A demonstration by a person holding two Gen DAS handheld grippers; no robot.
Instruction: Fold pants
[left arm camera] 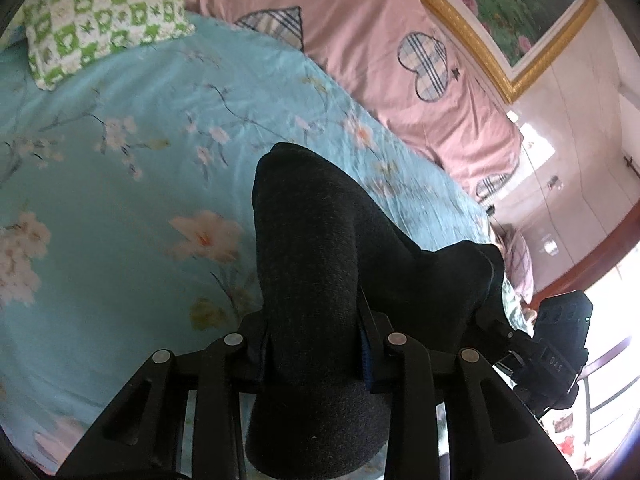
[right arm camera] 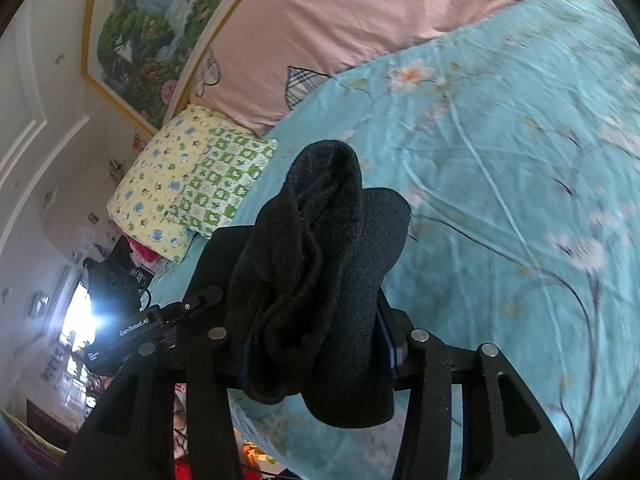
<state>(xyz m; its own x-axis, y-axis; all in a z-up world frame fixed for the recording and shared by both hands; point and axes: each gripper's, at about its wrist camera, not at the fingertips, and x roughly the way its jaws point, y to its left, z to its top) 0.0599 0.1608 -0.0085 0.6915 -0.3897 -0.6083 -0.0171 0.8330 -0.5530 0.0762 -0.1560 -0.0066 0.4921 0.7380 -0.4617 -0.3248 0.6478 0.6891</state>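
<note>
The dark charcoal pants (left arm camera: 312,264) hang bunched from my left gripper (left arm camera: 316,356), which is shut on the cloth and holds it above the bed. The fabric drapes over and hides the fingertips. In the right wrist view my right gripper (right arm camera: 316,344) is shut on another bunched part of the pants (right arm camera: 320,272), also lifted off the bed. The right gripper's body (left arm camera: 560,344) shows at the right of the left wrist view, and the left gripper's body (right arm camera: 116,320) shows at the left of the right wrist view.
The bed has a turquoise floral sheet (left arm camera: 120,184) (right arm camera: 500,160). A pink quilt (left arm camera: 380,52) (right arm camera: 320,24) lies along the wall side. A green checked pillow (left arm camera: 100,12) (right arm camera: 216,176) sits at the head. A gold-framed picture (left arm camera: 512,20) hangs on the wall.
</note>
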